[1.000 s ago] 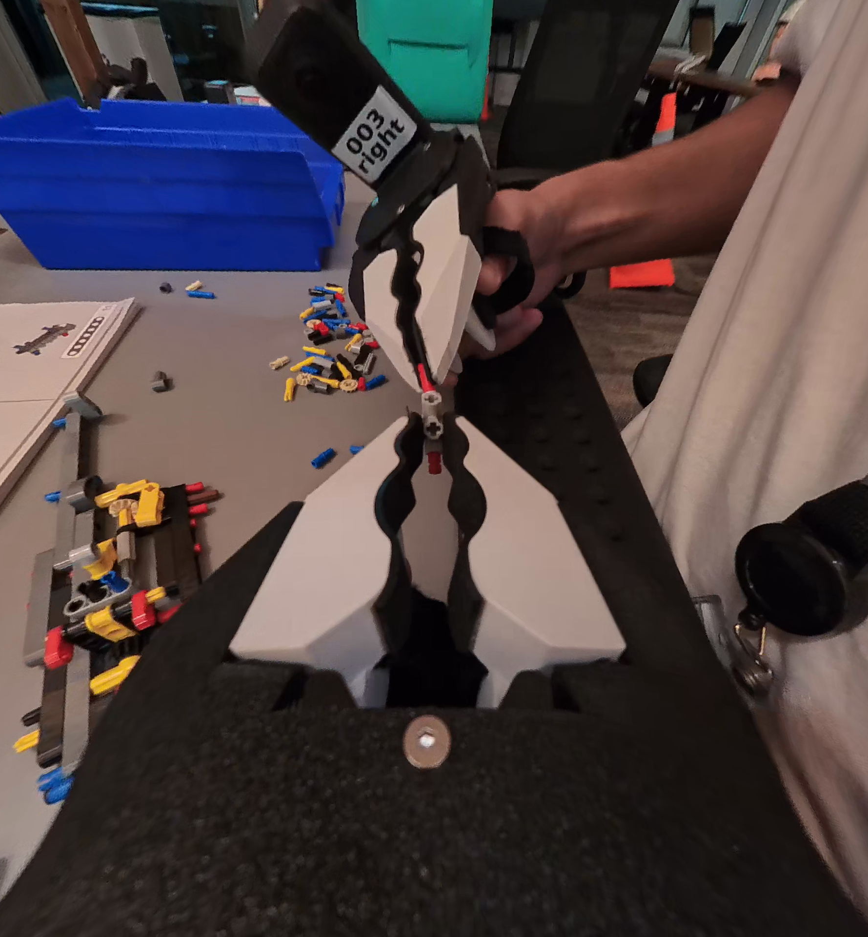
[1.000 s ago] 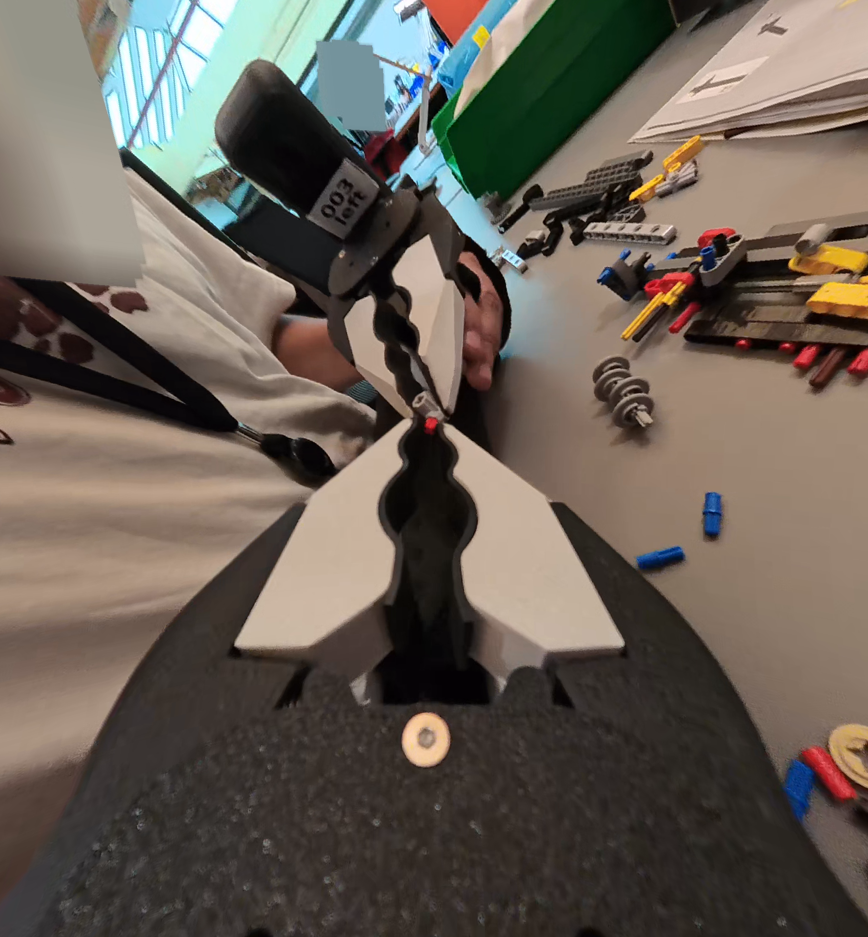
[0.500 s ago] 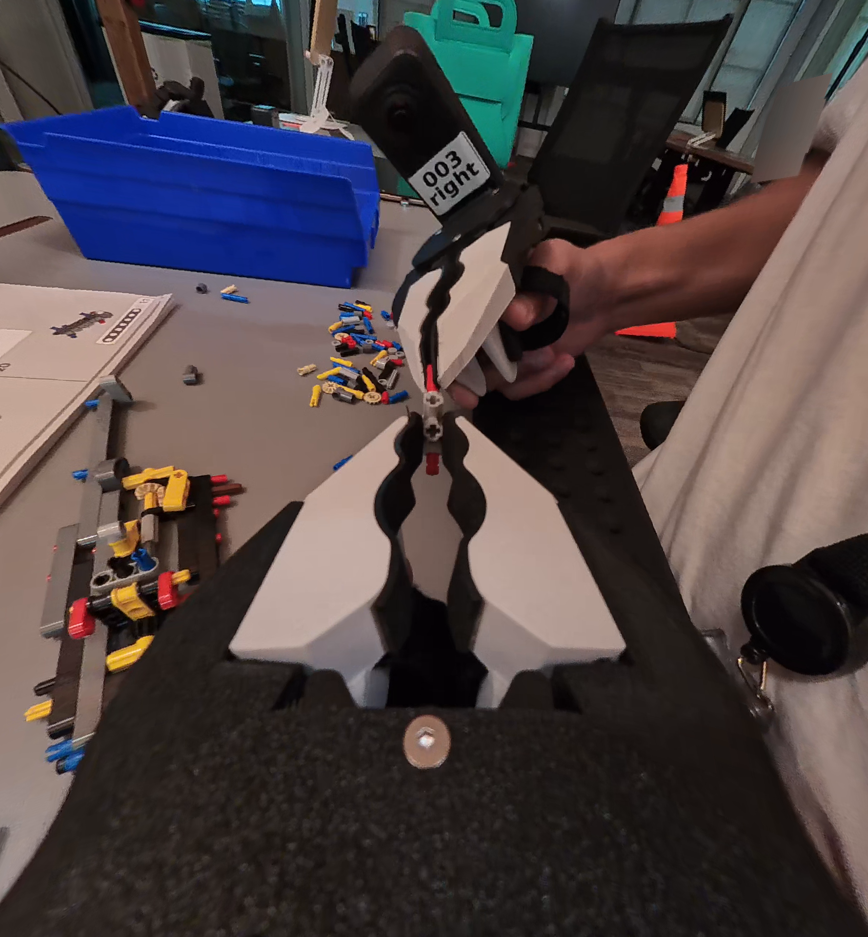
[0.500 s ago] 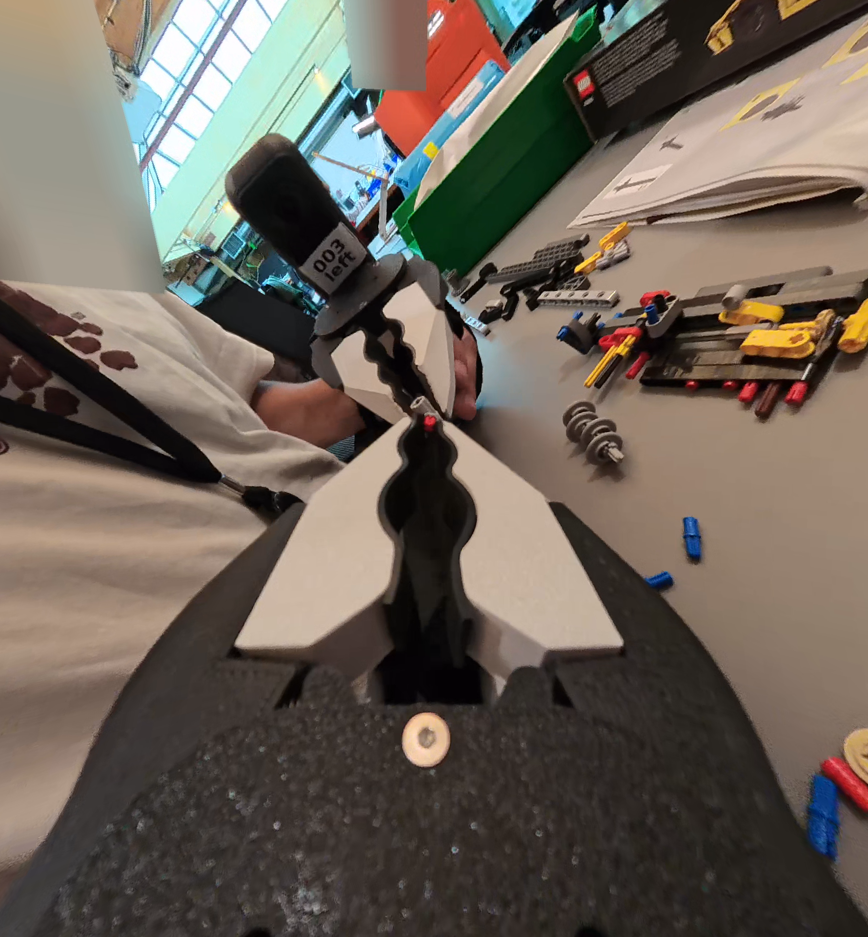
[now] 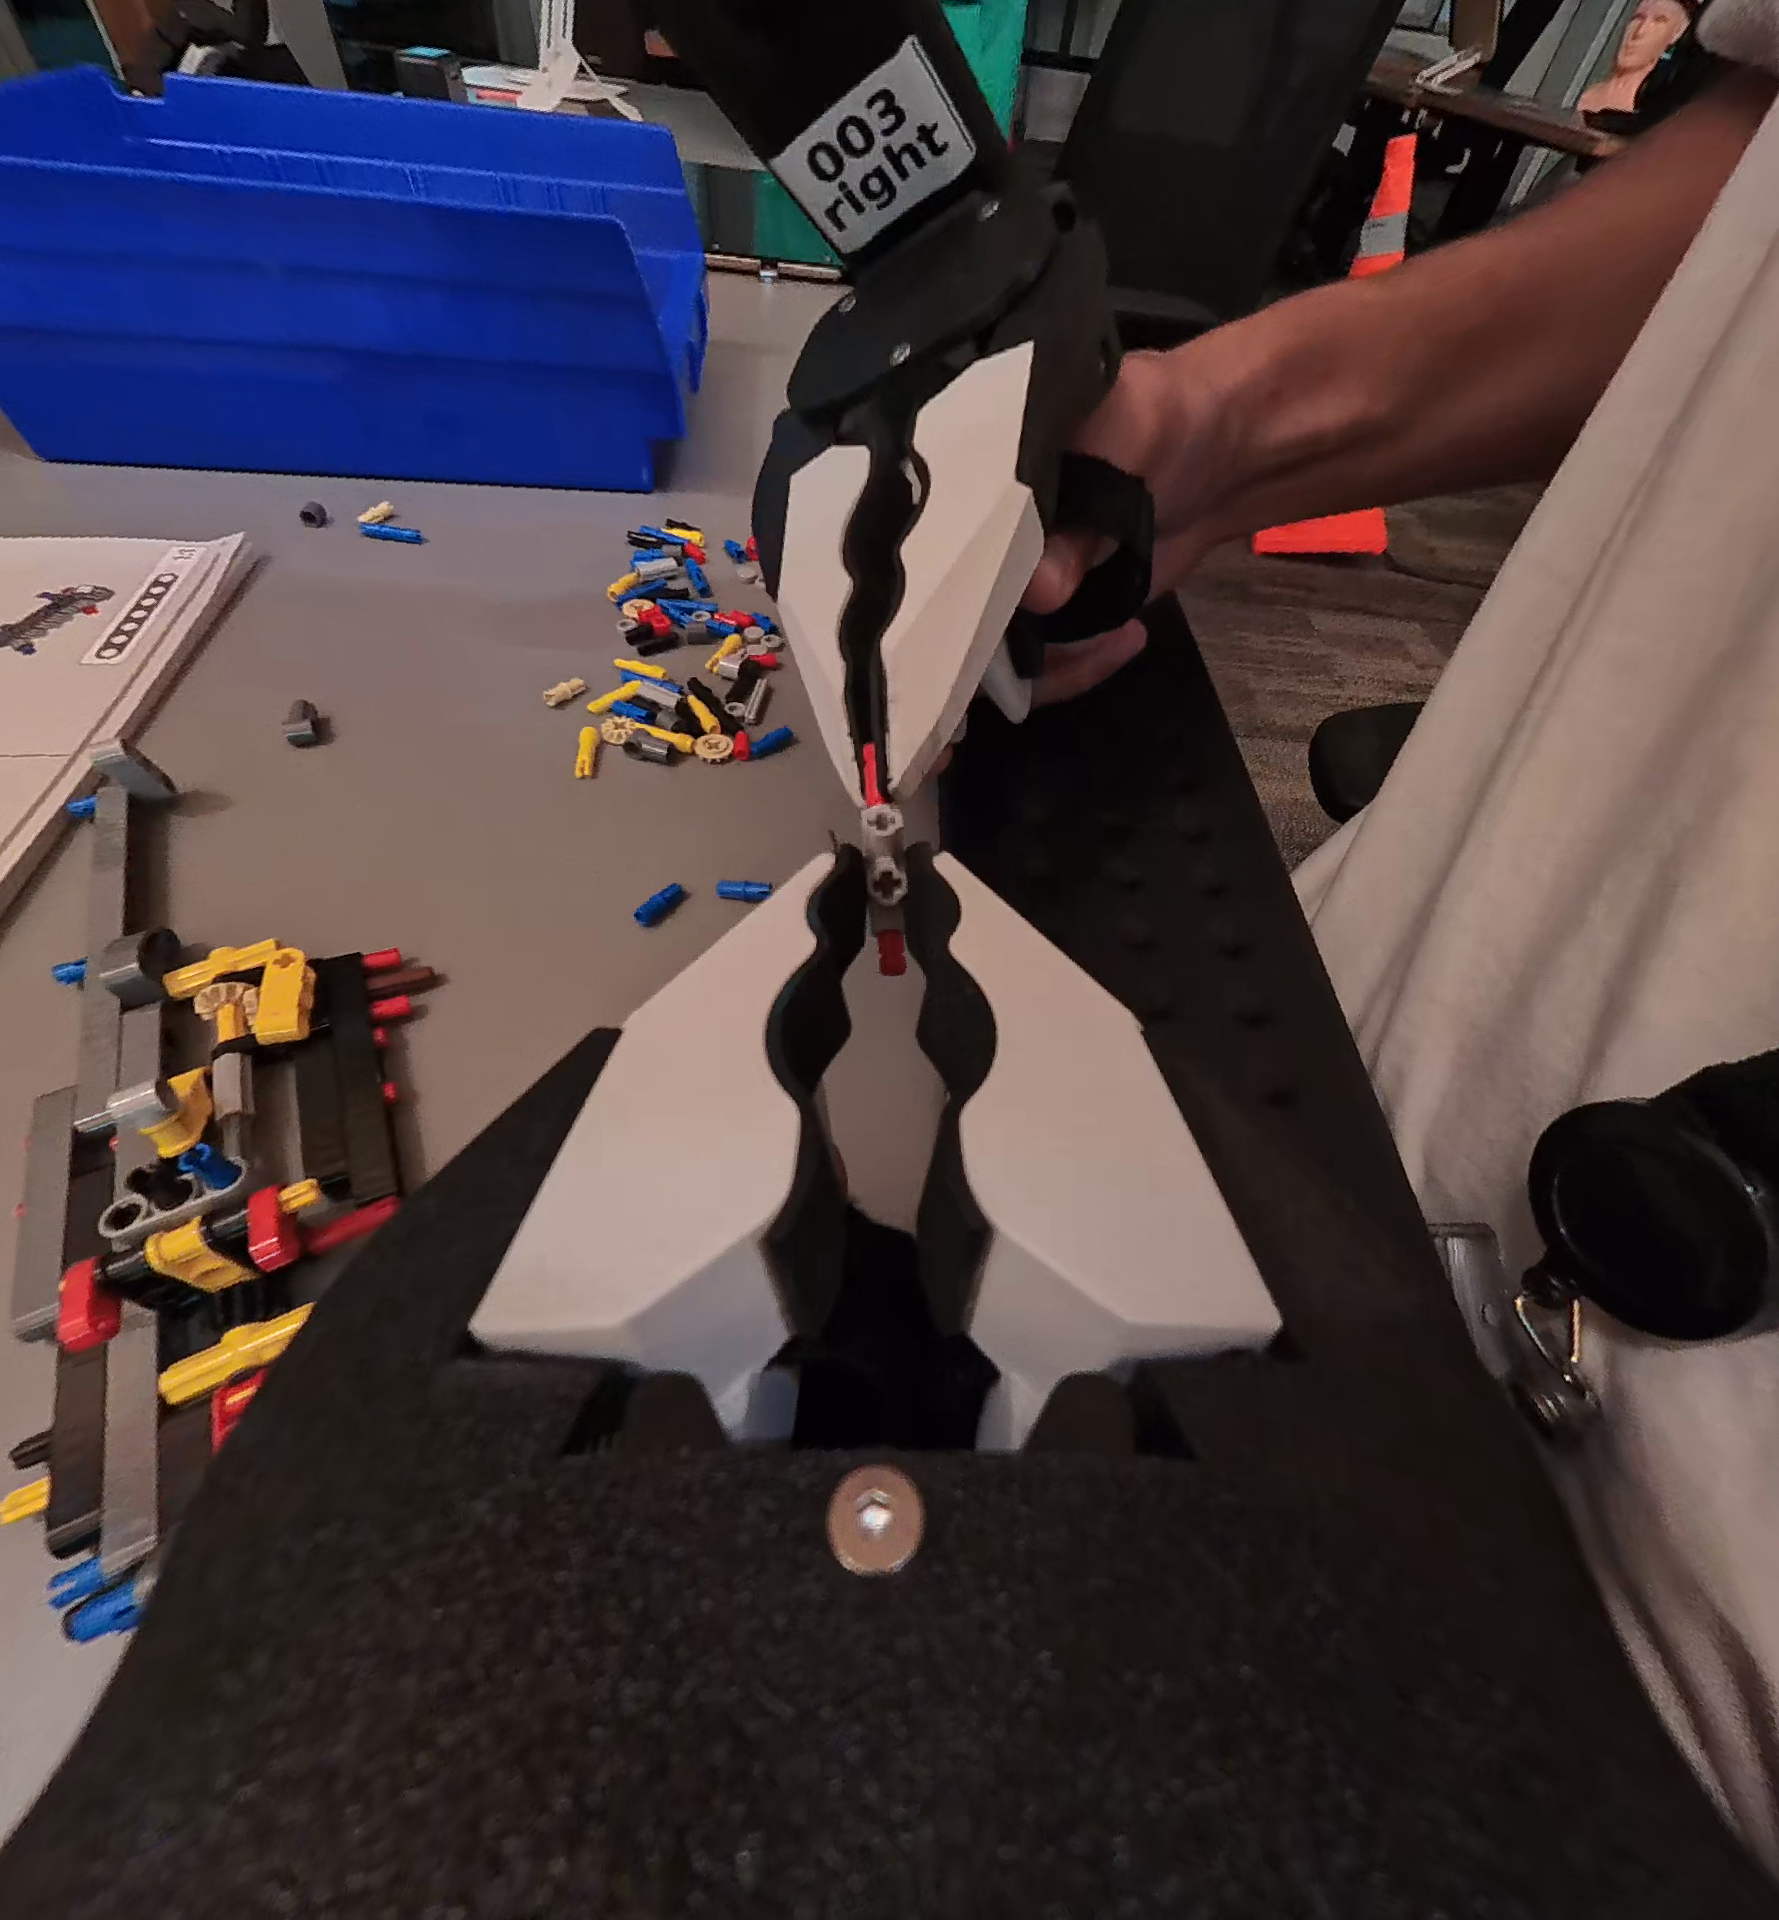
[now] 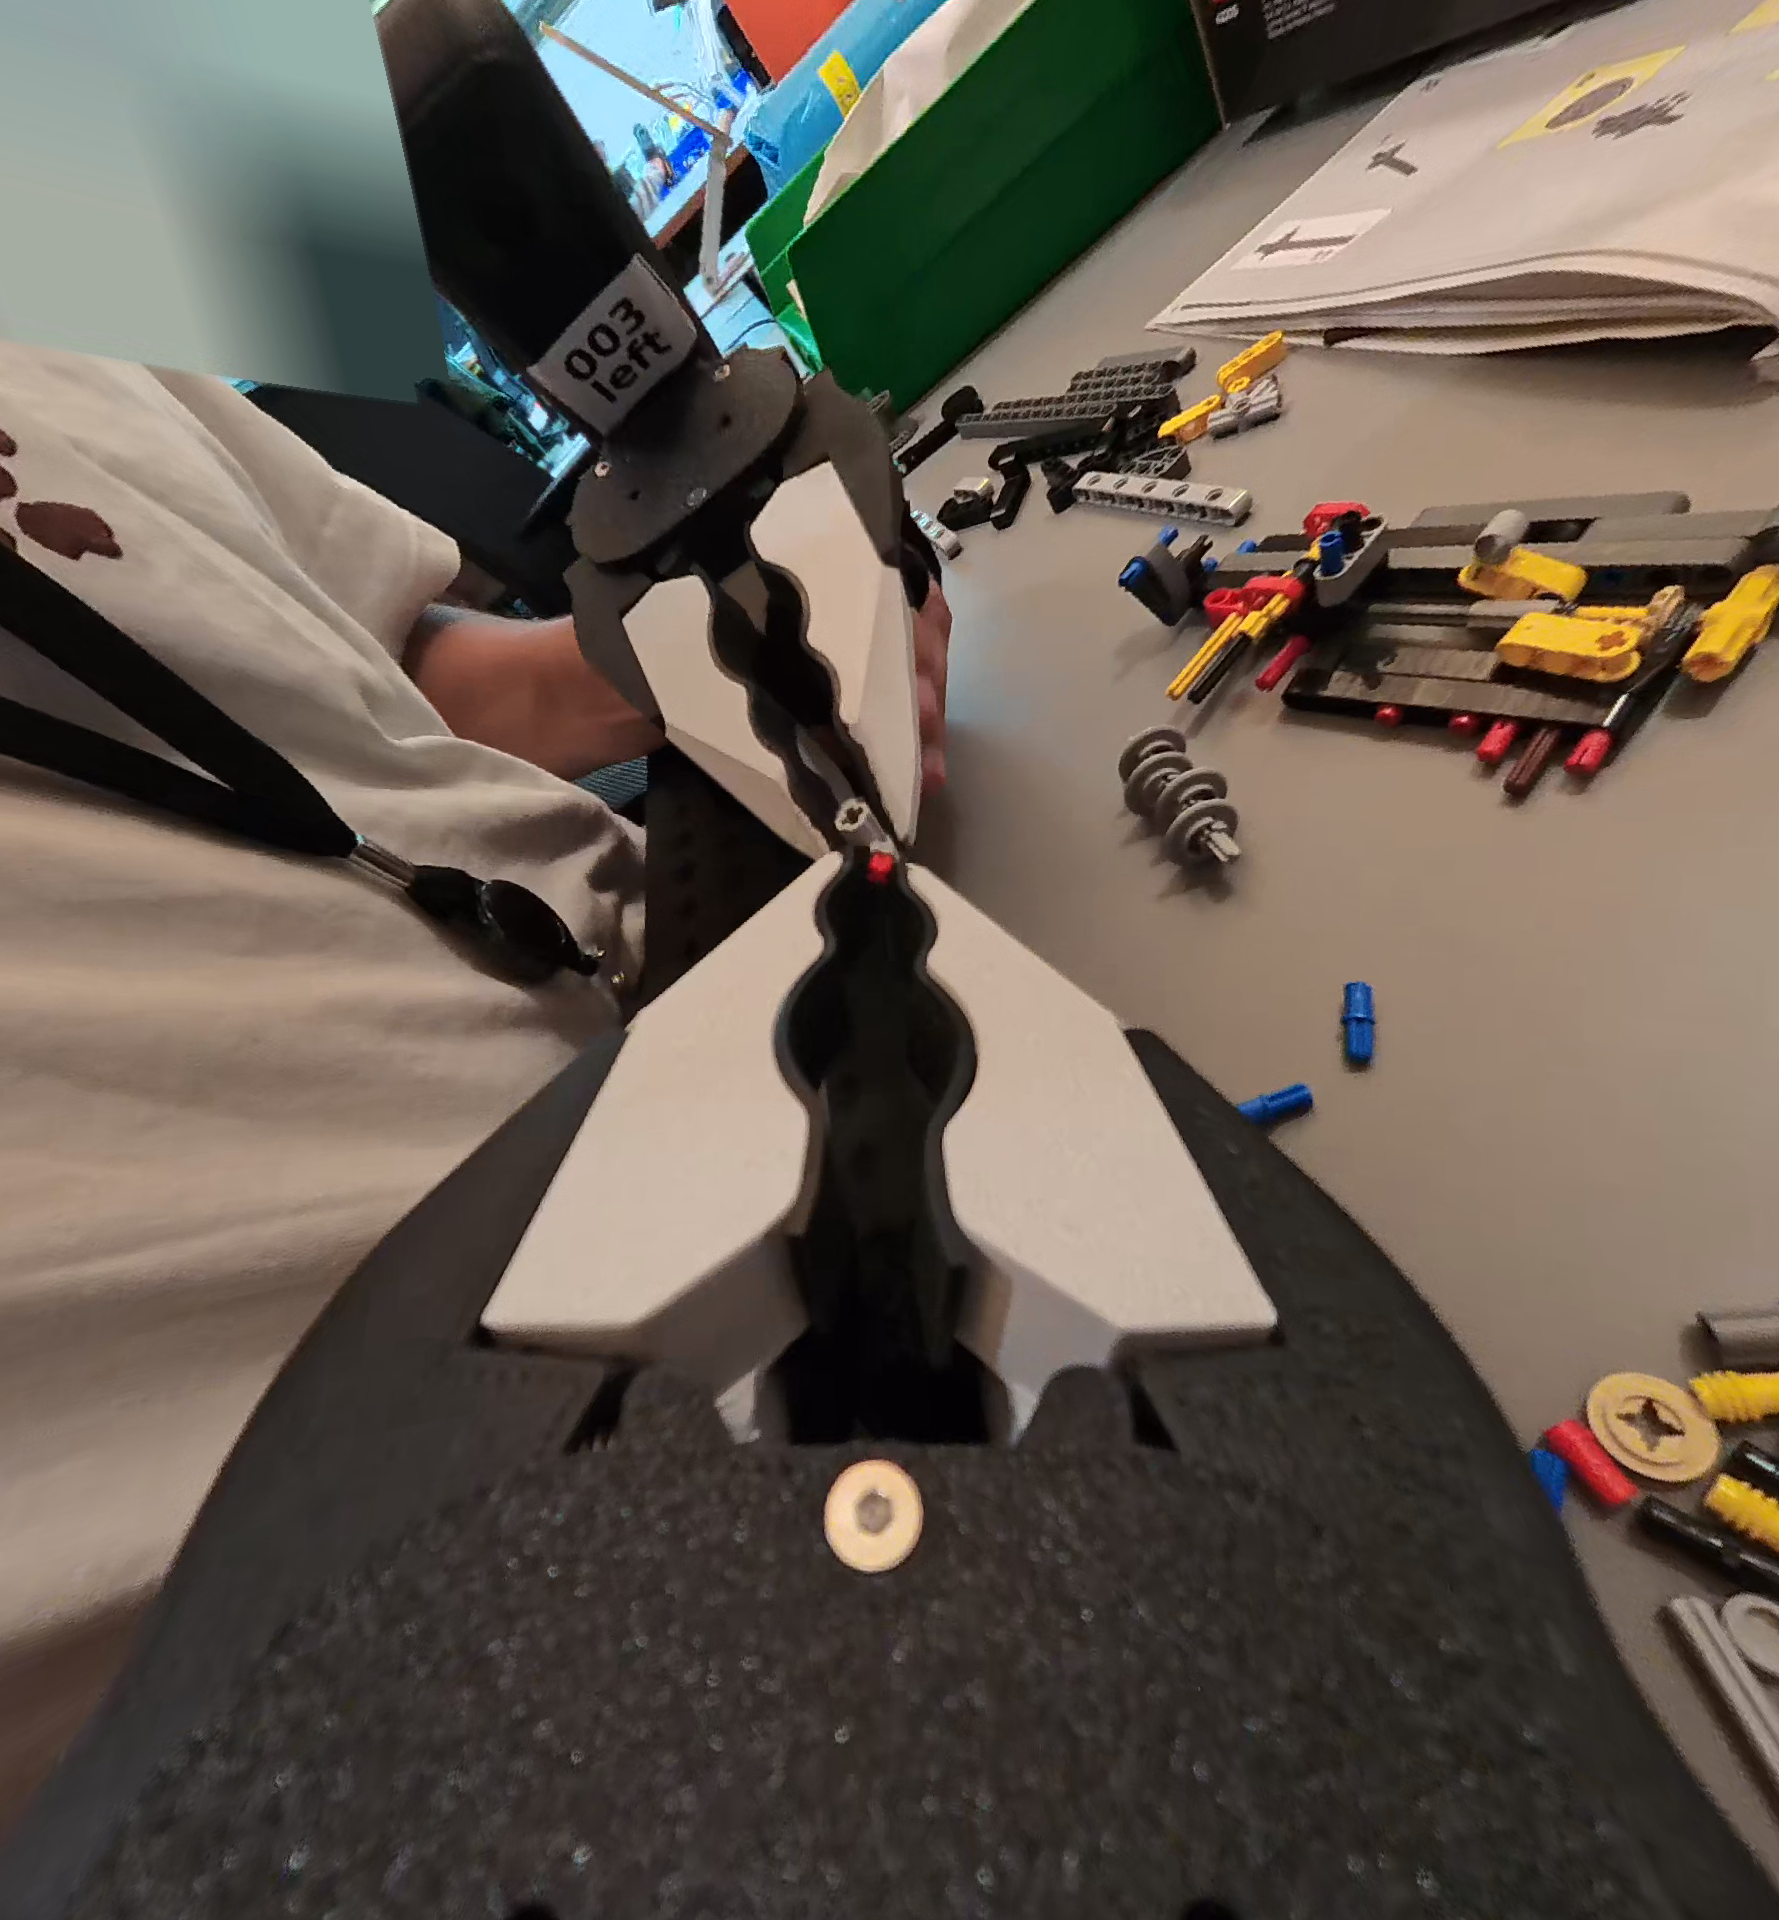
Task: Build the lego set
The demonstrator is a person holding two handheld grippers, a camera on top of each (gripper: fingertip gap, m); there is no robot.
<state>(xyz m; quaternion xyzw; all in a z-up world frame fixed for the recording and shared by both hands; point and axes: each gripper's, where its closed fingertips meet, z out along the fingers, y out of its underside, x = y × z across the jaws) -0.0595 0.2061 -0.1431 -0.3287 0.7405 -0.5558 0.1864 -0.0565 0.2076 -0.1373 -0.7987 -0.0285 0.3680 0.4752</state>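
Note:
In the left wrist view my left gripper (image 5: 885, 868) is shut on a small grey connector (image 5: 887, 857) with a red pin end (image 5: 891, 951) showing between the fingers. My right gripper (image 5: 872, 792) comes down from above, tip to tip with it, shut on a thin red axle (image 5: 869, 767) that meets the connector's far end. In the right wrist view my right gripper (image 6: 874, 868) pinches the red axle (image 6: 877, 865), and the left gripper (image 6: 869, 826) holds the grey connector (image 6: 852, 816) just above it. Both are held above the table's near edge.
A partly built black, grey and yellow assembly (image 5: 199, 1143) (image 6: 1487, 623) lies on the grey table. A pile of loose pieces (image 5: 687, 665), a blue bin (image 5: 293, 291), instruction booklets (image 6: 1539, 229), a green box (image 6: 968, 208), a grey worm gear (image 6: 1176, 795) and stray blue pins (image 6: 1358, 1023) are around. Less than 4 cm separates the two grippers' tips. My left gripper's tips are some 8 cm from the grey worm gear (image 6: 1176, 795).
The two grippers stay tip to tip on the connector and the red axle. Both have tilted and shifted slightly together over the table edge.

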